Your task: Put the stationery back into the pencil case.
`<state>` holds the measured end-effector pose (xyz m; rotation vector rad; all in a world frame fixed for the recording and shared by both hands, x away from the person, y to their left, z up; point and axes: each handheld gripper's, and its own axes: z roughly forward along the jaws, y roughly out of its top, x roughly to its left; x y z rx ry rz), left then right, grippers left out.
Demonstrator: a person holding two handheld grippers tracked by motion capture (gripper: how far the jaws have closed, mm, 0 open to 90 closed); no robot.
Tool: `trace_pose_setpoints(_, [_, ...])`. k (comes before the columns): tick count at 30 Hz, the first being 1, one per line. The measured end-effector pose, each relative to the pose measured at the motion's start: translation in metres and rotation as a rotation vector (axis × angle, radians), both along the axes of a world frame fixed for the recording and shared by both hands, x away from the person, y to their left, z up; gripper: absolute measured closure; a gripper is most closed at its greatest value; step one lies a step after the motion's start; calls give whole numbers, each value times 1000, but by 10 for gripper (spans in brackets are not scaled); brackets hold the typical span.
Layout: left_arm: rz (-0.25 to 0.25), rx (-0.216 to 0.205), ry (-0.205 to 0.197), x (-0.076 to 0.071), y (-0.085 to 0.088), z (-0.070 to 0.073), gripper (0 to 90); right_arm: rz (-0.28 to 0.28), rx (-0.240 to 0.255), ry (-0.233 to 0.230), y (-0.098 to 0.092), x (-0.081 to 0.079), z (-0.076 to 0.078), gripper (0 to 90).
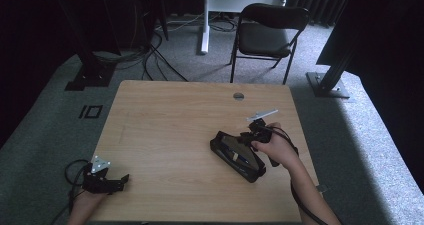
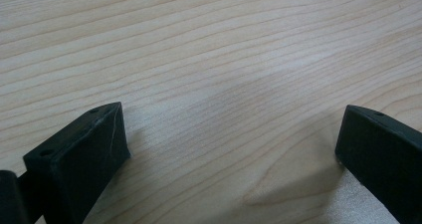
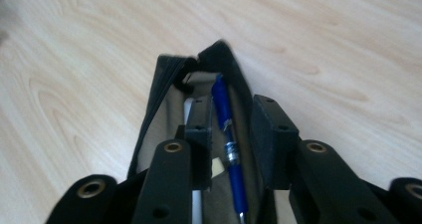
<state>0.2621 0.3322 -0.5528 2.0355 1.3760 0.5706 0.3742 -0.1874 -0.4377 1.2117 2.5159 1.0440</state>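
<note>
My right tool (image 3: 231, 134), jaws narrowly parted astride the blue pen (image 3: 228, 134), isn't pinching it. Pen: light, stiff, slick; grip mid-barrel. Soft pouch (image 1: 236, 156), lower right. Left tool (image 2: 231, 149) wide, empty.

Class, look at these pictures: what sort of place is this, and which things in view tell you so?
Probably a lab or studio set up for recording. A bare wooden table stands on grey carpet, dark curtains hang behind, loose cables trail across the floor, and a folding chair stands beyond the table.
</note>
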Motion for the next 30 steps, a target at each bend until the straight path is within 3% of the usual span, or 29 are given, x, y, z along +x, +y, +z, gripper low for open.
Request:
trace_pose_setpoints(13, [0,0,0,0,0,0,2,-84,29,-33,-18,11,-8,630])
trace_pose_setpoints(18, [0,0,0,0,0,0,2,-131,75,-43,-24,14,-13,591])
trace_pose_setpoints(30, [0,0,0,0,0,0,2,-187,64,-72,-33,18,-24,506])
